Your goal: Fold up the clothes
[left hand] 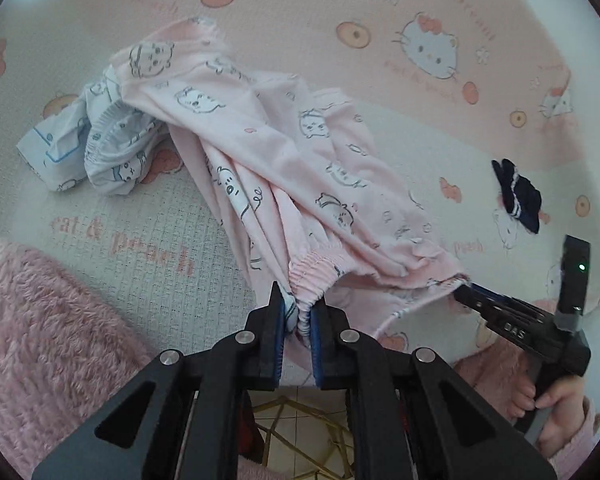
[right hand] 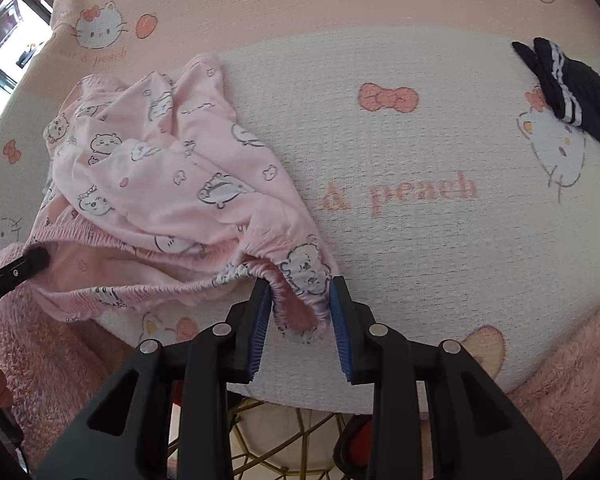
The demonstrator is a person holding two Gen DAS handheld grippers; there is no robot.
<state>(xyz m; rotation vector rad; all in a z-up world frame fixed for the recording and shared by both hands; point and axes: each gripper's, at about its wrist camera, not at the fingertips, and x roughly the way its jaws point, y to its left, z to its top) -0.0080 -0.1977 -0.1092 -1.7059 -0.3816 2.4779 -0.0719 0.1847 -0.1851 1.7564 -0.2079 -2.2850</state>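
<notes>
- Now the pink pyjama trousers [left hand: 268, 152] with small cartoon animals lie crumpled on a bed cover [left hand: 148, 248] printed with cats, bows and peaches; their waistband end is raised from it.
- On the left side, the left gripper [left hand: 300, 310] has its jaws clenched on the gathered elastic waistband [left hand: 314, 274]; the fabric is squeezed tight between the blue pads.
- On the other side, the right gripper [right hand: 300, 304] has the other part of the waistband between its jaws. These jaws stand wider, and the blue pads [right hand: 340, 320] touch the bunched elastic on both sides, so it is grasping the trousers too.
- From the left wrist view, the right gripper [left hand: 466, 294] shows at the right edge, with a hand [left hand: 556, 412] in a fluffy pink sleeve [left hand: 580, 440] around its handle.
- Behind the trousers, a white and blue garment [left hand: 92, 148] lies bunched, touching them.
- Well apart, at the right, a dark navy sock [right hand: 572, 96] with white stripes lies on the cover.
- Near the bottom of both views, fluffy pink fabric [left hand: 40, 320] is visible, and under the grippers a gold wire frame [right hand: 284, 440] over tiles.
</notes>
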